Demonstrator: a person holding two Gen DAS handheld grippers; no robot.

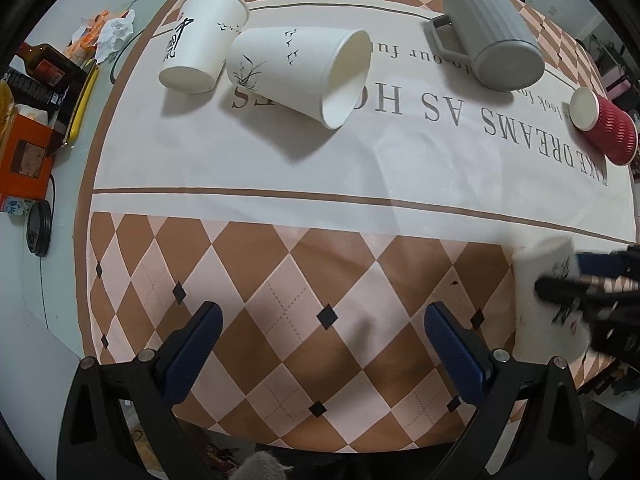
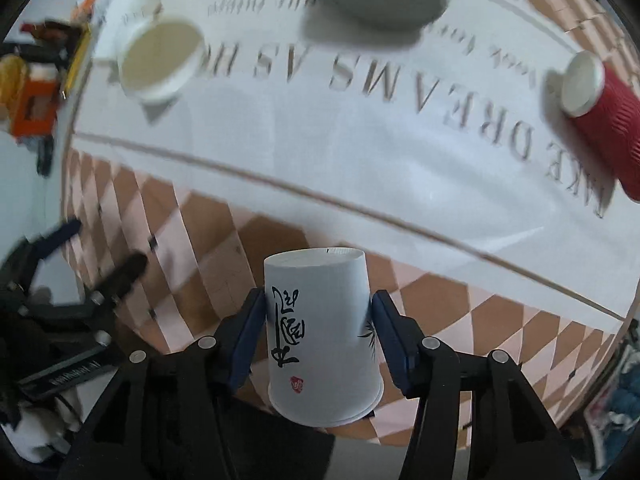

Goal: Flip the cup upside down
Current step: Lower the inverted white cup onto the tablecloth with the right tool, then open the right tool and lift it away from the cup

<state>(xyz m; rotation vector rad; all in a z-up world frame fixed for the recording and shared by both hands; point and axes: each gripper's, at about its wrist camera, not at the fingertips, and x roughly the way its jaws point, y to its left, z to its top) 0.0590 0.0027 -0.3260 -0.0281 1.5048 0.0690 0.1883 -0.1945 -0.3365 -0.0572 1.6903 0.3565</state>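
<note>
My right gripper (image 2: 318,312) is shut on a white paper cup (image 2: 320,332) with black calligraphy, held upside down with its base up and rim toward me, above the table's near edge. The same cup (image 1: 548,292) shows blurred at the right of the left wrist view, with the right gripper (image 1: 580,288) around it. My left gripper (image 1: 320,320) is open and empty above the checked cloth, left of the held cup. It shows blurred in the right wrist view (image 2: 104,256).
On the cloth (image 1: 280,152) lie a white paper cup on its side (image 1: 296,72), another white cup upside down (image 1: 202,52), a grey ribbed mug upside down (image 1: 492,36) and a red cup on its side (image 1: 604,128). Boxes and clutter (image 1: 36,120) sit off the left edge.
</note>
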